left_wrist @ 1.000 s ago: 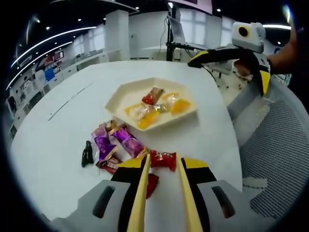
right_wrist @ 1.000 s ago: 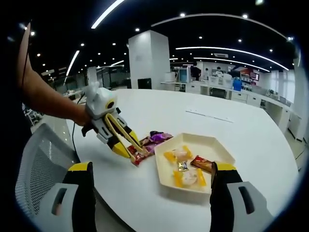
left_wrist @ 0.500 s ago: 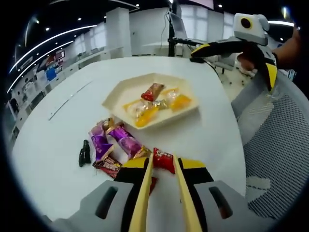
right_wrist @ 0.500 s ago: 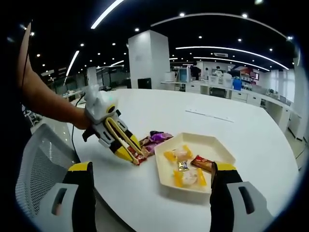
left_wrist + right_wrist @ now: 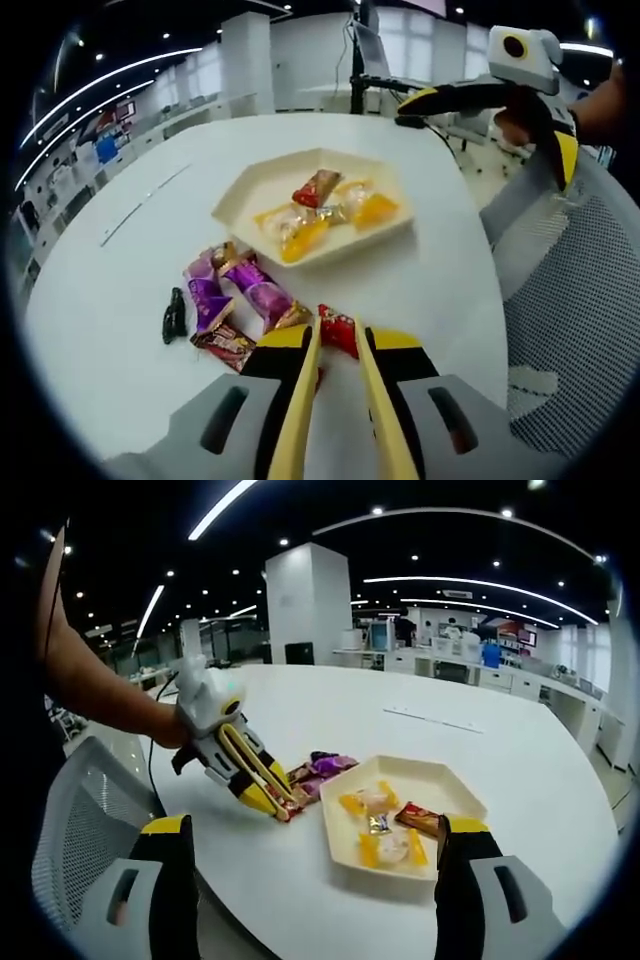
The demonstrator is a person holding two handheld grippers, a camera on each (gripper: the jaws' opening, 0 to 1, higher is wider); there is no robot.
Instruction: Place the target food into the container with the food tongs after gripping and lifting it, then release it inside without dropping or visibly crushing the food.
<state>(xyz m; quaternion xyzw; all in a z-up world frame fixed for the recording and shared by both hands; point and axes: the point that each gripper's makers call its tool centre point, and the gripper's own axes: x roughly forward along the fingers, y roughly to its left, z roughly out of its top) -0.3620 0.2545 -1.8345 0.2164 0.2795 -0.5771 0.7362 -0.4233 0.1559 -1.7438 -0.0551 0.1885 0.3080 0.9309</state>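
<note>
My left gripper (image 5: pixel 338 342) is shut on a pair of yellow food tongs (image 5: pixel 300 410), and the tong tips sit on either side of a red-wrapped candy (image 5: pixel 338 328) on the white table. In the right gripper view the left gripper (image 5: pixel 222 742) angles the tongs (image 5: pixel 262 772) down onto that red candy (image 5: pixel 287 803). A cream hexagonal tray (image 5: pixel 250 190) beyond holds several wrapped candies. My right gripper (image 5: pixel 315 825) is open and empty, with its jaws wide apart above the tray (image 5: pixel 440 780). In the left gripper view the right gripper (image 5: pixel 500 135) hovers past the table edge.
Purple and brown wrapped candies (image 5: pixel 240 290) lie in a loose pile left of the tongs, with a small black item (image 5: pixel 173 315) beside them. A grey mesh chair (image 5: pixel 580 290) stands at the table's edge. A person's arm (image 5: pixel 95 695) holds the left gripper.
The tong tips have drawn closer together around the red candy. The left gripper has dipped slightly toward the table. The right gripper has barely moved.
</note>
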